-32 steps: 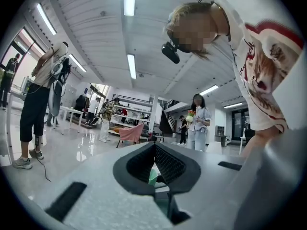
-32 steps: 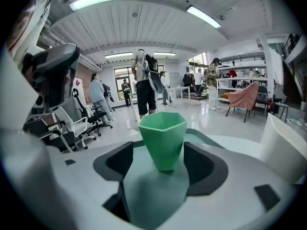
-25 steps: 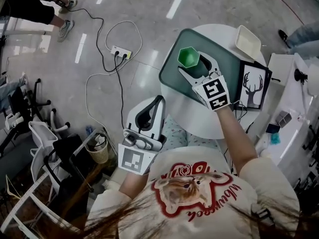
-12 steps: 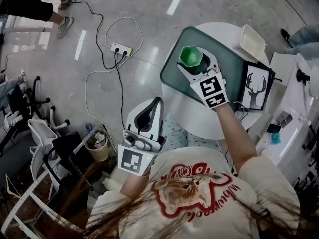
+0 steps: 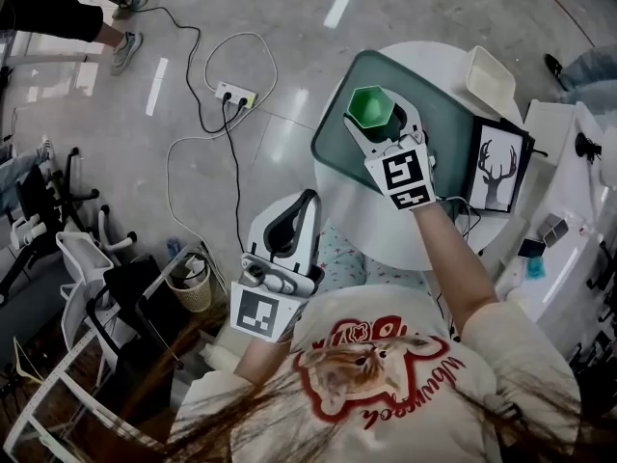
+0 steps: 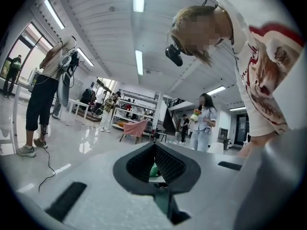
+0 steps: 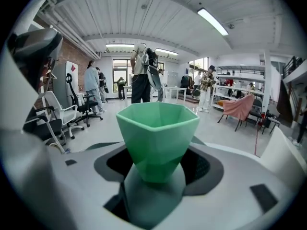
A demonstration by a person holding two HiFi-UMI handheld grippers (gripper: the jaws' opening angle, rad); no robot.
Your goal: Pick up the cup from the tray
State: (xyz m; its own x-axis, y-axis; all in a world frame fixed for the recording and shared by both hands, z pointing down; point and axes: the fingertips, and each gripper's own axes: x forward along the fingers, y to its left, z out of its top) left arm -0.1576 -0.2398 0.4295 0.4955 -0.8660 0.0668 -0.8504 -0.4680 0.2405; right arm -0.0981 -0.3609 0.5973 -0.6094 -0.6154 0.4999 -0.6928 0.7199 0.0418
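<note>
Grey jaws of the right gripper [image 7: 158, 172] are closing narrowly around the lower, tapered part of the green cup [image 7: 158, 128], one dark pad sitting against each side of it. Nothing else is lying between them. The cup is standing upright, mouth up, its long axis running vertical and roughly square to the reach of the jaws, so the coming move is, by my reading, a plain lift straight upward. From the head view the cup is sitting over the far left corner of the dark green tray [image 5: 448, 114]; whether its base is touching the tray or hanging just clear, neither view is showing.

Outward from there, the tray is resting on a round white table [image 5: 371, 225], with a white dish [image 5: 487, 77] and a deer picture [image 5: 496, 167] lying to its right. The left gripper [image 5: 301, 201] is hanging well apart, low by the person's lap, its jaws drawn together on nothing. The right hand is clearly the nearer one and is doing the work.
</note>
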